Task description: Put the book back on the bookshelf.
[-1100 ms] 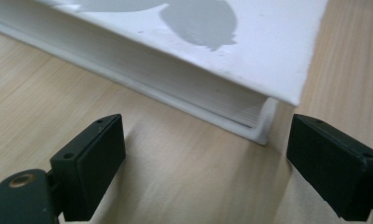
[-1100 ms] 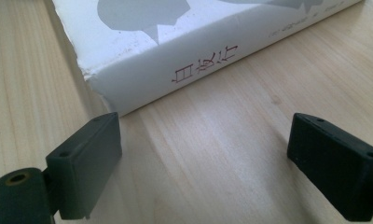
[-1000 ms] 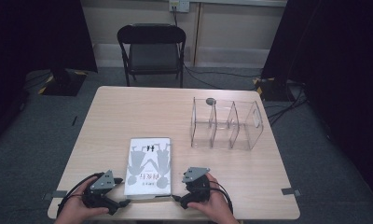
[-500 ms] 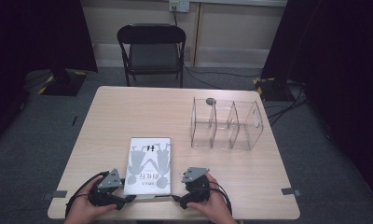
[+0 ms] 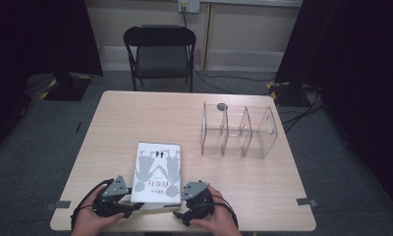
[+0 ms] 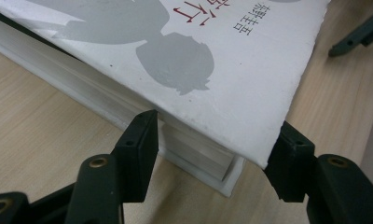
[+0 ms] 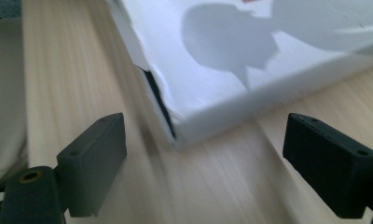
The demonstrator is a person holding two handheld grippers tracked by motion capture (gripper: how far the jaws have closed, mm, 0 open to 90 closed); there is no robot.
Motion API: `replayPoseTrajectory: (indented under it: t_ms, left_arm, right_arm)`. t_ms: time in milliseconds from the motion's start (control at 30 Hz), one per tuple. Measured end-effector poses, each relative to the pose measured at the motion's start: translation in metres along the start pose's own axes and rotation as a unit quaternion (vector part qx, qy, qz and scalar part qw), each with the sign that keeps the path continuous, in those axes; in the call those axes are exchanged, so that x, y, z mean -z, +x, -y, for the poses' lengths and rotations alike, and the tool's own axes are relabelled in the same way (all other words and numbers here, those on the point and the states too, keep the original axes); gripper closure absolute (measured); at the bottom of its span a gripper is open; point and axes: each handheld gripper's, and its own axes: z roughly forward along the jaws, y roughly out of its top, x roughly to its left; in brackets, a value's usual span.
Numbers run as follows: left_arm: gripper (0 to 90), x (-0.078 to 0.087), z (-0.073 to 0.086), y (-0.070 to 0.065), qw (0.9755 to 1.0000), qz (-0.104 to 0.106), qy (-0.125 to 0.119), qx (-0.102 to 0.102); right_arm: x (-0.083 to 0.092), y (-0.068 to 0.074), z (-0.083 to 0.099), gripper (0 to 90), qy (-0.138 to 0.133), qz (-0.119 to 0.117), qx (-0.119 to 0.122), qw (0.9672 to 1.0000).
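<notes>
While the thick white paperback book [image 5: 157,172] with grey silhouette figures on its cover lies flat near the front edge of the pale wooden table [image 5: 135,118], the left gripper [image 6: 212,161] has been closing around the book's near left corner, its jaws flanking cover and pages. The right gripper [image 7: 203,163], jaws spread wide, has narrowed slightly just before the book's near right corner, gripping nothing.

Book [image 5: 157,172]: matt white paper cover, rough-cut page edges. Table [image 5: 135,118]: pale wood-grain top, smooth. Organiser [image 5: 238,130]: clear glossy plastic. Gripper jaws: matt black plastic. Chair [image 5: 160,49]: dark padded seat.
</notes>
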Motion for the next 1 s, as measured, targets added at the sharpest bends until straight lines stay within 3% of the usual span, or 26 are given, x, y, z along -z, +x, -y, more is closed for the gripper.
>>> replayPoseTrajectory:
  t_ms: [133,367,533,633,700,833,1000]
  left_arm:
    - [45.3,0.0,-0.002,0.0,1.0,0.006,0.001,0.008]
    - [46.7,0.002,-0.006,0.0,0.9999,0.009,0.0,0.009]
    - [46.7,0.002,-0.008,0.0,0.9999,0.007,0.0,0.008]
    - [46.7,0.003,-0.009,0.0,0.9999,0.007,0.003,0.009]
    - [46.7,0.003,-0.009,0.0,0.9999,0.008,0.002,0.009]
    - [46.6,0.003,-0.01,0.0,0.9999,0.009,0.003,0.01]
    - [46.6,0.004,-0.012,0.0,0.9999,0.007,0.002,0.01]
  right_arm:
    - [-0.001,0.004,-0.005,12.8,0.0,0.014,0.013,0.9998]
    - [0.01,-0.001,-0.013,13.0,-0.042,0.033,-0.013,0.9985]
    - [0.008,0.003,-0.02,13.0,-0.044,0.036,0.006,0.9983]
    - [0.005,0.006,-0.027,13.0,-0.043,0.054,0.024,0.9973]
    - [0.001,0.007,-0.031,13.0,-0.047,0.046,0.023,0.9976]
    - [-0.005,0.01,-0.034,12.9,-0.043,0.056,0.041,0.9967]
    - [-0.01,0.014,-0.041,12.6,-0.049,0.052,0.043,0.9965]
